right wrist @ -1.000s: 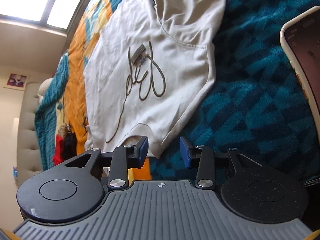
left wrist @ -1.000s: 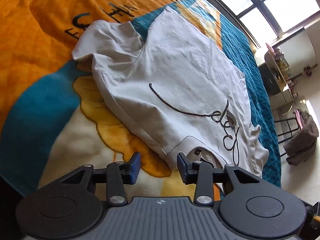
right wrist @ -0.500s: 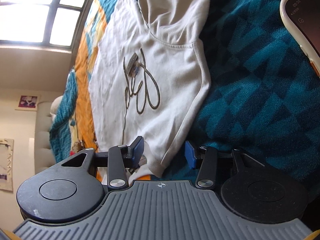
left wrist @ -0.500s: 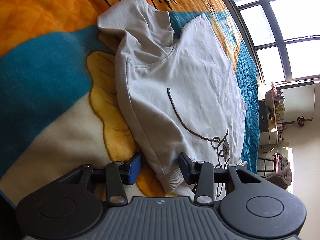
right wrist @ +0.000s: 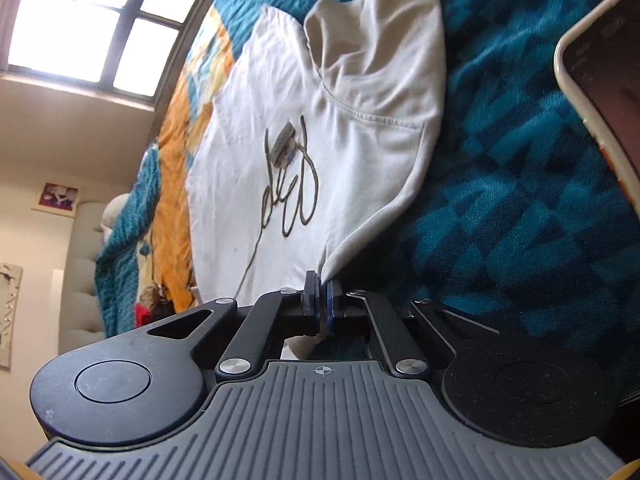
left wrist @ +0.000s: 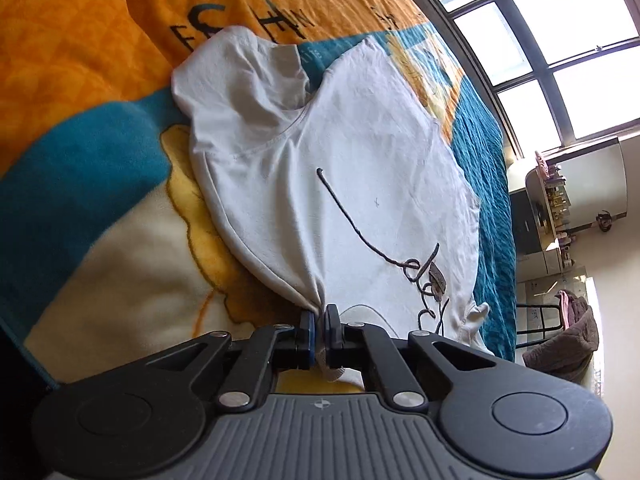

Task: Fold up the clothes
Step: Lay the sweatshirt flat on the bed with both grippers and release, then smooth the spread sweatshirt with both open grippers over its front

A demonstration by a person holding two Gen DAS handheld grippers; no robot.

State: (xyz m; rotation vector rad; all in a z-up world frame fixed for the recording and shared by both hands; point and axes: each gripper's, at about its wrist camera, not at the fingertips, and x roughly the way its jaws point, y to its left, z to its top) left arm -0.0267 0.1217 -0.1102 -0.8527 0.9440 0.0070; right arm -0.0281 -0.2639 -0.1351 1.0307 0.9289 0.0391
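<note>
Both tongs clamped on white sweatshirt (left wrist: 340,168) hem corners, left tongs (left wrist: 319,334), right tongs (right wrist: 321,304), phone (right wrist: 604,92) right.

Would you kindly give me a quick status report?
Left claw shut on hoodie hem corner. Right claw shut on other corner. Phone lies beside.

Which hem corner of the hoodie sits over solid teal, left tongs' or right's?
The right tongs grip the corner of the white hoodie over solid teal blanket; the left tongs pinch theirs over cream-and-yellow print.
</note>
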